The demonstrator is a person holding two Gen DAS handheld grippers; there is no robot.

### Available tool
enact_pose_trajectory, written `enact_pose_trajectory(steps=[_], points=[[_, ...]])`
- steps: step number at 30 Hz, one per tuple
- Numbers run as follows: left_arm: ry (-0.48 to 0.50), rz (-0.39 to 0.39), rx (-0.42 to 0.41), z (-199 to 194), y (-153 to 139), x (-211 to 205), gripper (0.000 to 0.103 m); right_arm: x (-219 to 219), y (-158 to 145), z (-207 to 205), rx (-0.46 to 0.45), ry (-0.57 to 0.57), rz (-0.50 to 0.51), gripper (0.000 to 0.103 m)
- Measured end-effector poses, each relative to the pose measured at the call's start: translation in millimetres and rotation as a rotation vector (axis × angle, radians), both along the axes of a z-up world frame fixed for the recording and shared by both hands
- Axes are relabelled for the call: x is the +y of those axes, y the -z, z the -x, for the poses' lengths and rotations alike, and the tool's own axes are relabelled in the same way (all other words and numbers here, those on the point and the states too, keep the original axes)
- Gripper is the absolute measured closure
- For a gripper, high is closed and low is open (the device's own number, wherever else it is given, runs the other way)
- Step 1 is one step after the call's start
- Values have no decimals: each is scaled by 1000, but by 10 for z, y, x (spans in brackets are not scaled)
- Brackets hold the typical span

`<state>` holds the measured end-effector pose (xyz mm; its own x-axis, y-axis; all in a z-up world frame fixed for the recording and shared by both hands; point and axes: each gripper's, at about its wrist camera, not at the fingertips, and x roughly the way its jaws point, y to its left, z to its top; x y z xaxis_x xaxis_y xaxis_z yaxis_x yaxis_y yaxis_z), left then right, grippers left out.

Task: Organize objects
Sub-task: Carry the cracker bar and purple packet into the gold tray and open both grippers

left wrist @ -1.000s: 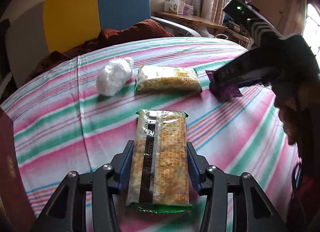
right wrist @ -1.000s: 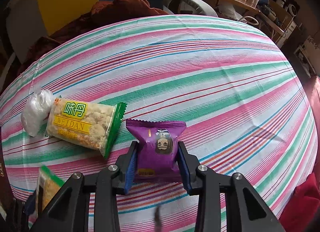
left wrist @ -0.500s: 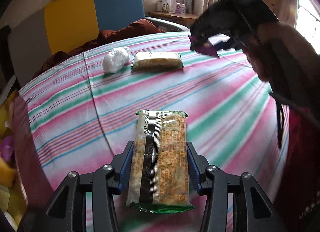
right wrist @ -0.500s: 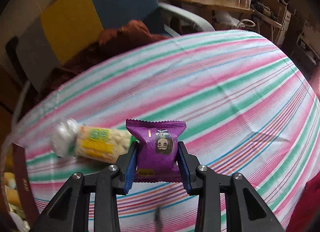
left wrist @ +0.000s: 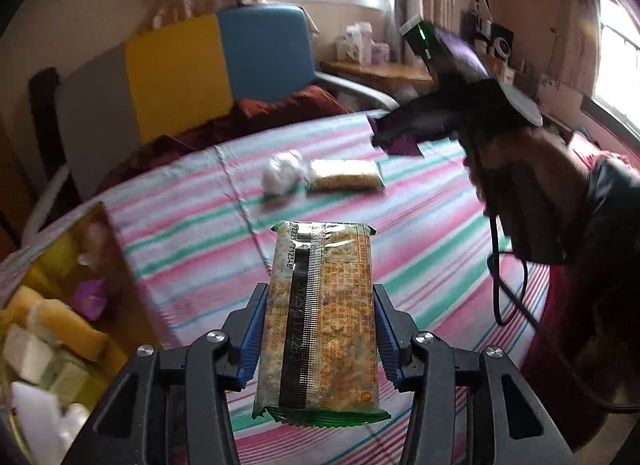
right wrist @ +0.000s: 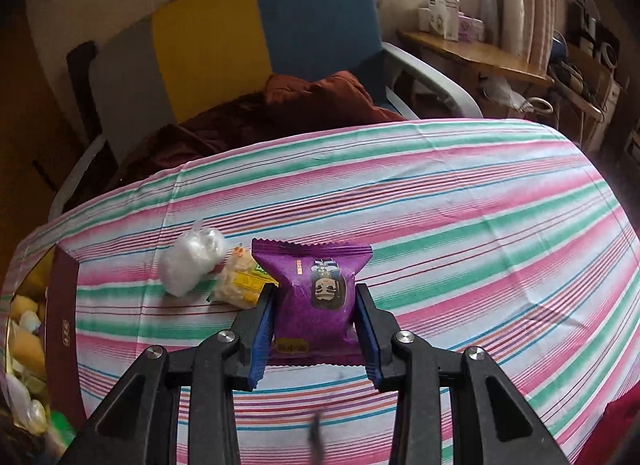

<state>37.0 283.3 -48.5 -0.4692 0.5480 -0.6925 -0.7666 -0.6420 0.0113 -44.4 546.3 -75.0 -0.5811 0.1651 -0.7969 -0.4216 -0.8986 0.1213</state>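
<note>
My left gripper (left wrist: pixel 319 323) is shut on a long clear-wrapped cracker pack with a green end (left wrist: pixel 322 317), lifted above the striped tablecloth (left wrist: pixel 420 225). My right gripper (right wrist: pixel 316 329) is shut on a purple snack packet (right wrist: pixel 316 293), also off the table; the same gripper (left wrist: pixel 400 133) shows in the left wrist view at upper right, held by a hand. On the cloth lie a white plastic-wrapped lump (right wrist: pixel 192 261) (left wrist: pixel 282 175) and a yellow-green snack pack (right wrist: pixel 240 285) (left wrist: pixel 346 181), side by side.
A dark red box (right wrist: pixel 60 329) (left wrist: pixel 116 265) full of several wrapped snacks sits at the table's left edge. Behind the table stands a yellow and blue chair (right wrist: pixel 260 37) with brown cloth (right wrist: pixel 312 101) on it. A wooden shelf (right wrist: pixel 472 53) runs along the window.
Both grippers rose and pulled back from the table with their packs still held. The snack box came into view on the left. The right gripper drew away from the two packs on the cloth.
</note>
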Motion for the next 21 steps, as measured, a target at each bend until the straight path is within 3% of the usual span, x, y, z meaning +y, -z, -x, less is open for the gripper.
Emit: enact_pose_trajectory(steps=[11, 21], points=[[-146, -58, 65, 167, -343, -627, 54, -354, -68, 82, -6, -76, -48, 66], [-240, -106, 31, 328, -340, -1070, 53, -1038, -371, 5, 56, -184, -16, 66]])
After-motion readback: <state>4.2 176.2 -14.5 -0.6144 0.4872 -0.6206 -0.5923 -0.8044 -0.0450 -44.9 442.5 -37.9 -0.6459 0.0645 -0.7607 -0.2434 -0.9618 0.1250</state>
